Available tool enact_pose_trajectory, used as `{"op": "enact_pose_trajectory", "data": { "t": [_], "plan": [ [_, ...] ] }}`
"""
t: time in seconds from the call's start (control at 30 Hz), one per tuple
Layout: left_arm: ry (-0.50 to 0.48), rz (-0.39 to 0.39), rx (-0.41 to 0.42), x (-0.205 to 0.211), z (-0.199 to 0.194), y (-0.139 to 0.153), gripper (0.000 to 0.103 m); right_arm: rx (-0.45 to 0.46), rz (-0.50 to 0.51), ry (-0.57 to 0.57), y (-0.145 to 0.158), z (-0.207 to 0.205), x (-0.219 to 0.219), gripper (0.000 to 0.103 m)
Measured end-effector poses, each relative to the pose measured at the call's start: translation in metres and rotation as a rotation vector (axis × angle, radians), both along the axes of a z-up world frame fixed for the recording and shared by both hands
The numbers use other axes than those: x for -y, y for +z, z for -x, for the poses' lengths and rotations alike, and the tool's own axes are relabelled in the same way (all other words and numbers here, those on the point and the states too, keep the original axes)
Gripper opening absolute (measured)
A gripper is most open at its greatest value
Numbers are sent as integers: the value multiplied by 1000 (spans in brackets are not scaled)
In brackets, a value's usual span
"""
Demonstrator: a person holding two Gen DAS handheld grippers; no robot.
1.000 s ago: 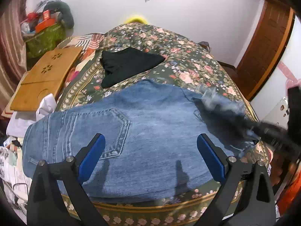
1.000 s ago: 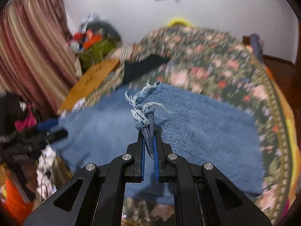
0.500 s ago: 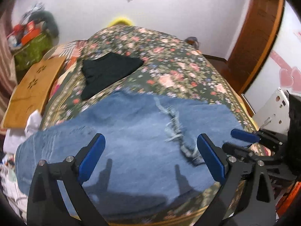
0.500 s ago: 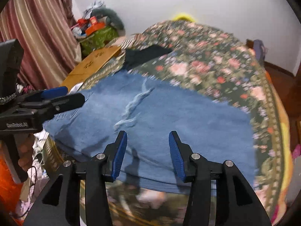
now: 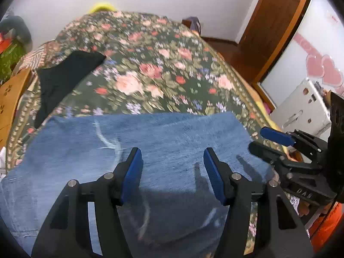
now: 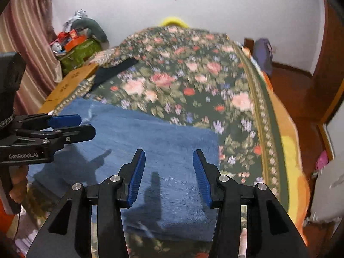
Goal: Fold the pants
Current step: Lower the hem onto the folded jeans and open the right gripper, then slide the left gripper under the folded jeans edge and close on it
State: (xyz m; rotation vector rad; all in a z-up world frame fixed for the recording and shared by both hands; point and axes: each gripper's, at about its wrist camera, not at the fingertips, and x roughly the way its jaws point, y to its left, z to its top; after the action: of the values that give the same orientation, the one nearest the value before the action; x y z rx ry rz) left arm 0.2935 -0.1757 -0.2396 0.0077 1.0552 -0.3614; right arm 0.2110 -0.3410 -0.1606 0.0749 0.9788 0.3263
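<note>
The blue jeans (image 5: 150, 142) lie folded flat across the near end of the floral bedspread (image 5: 150, 68); they also show in the right wrist view (image 6: 154, 146). My left gripper (image 5: 173, 161) is open and empty, just above the jeans. My right gripper (image 6: 168, 163) is open and empty, over the jeans' right part. The right gripper also shows in the left wrist view (image 5: 271, 142) at the jeans' right edge. The left gripper shows in the right wrist view (image 6: 81, 126) at the left.
A black garment (image 5: 64, 79) lies on the bed's far left. A wooden board (image 6: 71, 81) sits beside the bed on the left. A white case (image 5: 301, 111) stands on the floor at the right, by a wooden door (image 5: 277, 25).
The right gripper let go of the frayed jeans hem and opened. The jeans now lie folded flat. Both grippers shifted right, and the left jaws narrowed.
</note>
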Motion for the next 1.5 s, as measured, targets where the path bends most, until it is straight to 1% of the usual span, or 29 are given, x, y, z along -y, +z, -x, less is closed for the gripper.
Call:
{"op": "enact_pose_trajectory", "data": {
  "t": [0.1,0.17,0.2,0.23,0.3,0.43,0.47,0.57,0.67,0.73,0.83,0.9,1.0,1.1,1.17,1.27,1.4,1.5],
  "plan": [
    [-4,-51,-42,9,-5,-21,60,-73,-18,3,-27,-3,2,43],
    [-15,-74,-28,12,-1,-27,60,-113,-20,16,-42,0,1,43],
    [-19,-78,-26,13,-1,-27,60,-105,-22,17,-46,3,1,43],
    [-20,-79,-26,12,0,-27,60,-83,-25,11,-46,8,2,44],
    [-18,-81,-26,11,2,-29,60,-79,-25,13,-45,13,4,44],
    [-51,-165,8,19,13,-30,62,-98,-48,1,-42,22,9,44],
    [-54,-173,12,20,15,-30,62,-99,-47,-2,-41,24,10,44],
    [-45,-169,10,15,19,-28,63,-107,-37,-7,-37,28,10,44],
    [-11,-163,4,7,23,-25,69,-117,-23,-19,-32,27,11,44],
    [8,-153,-2,-1,28,-23,69,-111,-23,-21,-26,28,12,44],
    [56,-130,-8,-20,35,-17,69,-76,-20,-18,-11,33,9,44],
    [99,-117,2,-38,40,-9,69,-45,-17,-13,1,35,4,44],
    [162,-101,39,-68,50,9,69,12,-12,2,24,40,-6,45],
    [224,-104,90,-100,62,28,70,74,0,27,46,44,-21,47],
    [266,-112,127,-124,73,41,73,117,5,46,58,48,-32,51],
    [319,-132,182,-155,89,57,79,168,5,80,74,53,-52,52],
    [383,-167,253,-198,116,74,86,197,-15,123,86,54,-79,52],
    [420,-177,285,-229,139,79,90,200,-30,159,87,53,-107,53]
  ]
}}
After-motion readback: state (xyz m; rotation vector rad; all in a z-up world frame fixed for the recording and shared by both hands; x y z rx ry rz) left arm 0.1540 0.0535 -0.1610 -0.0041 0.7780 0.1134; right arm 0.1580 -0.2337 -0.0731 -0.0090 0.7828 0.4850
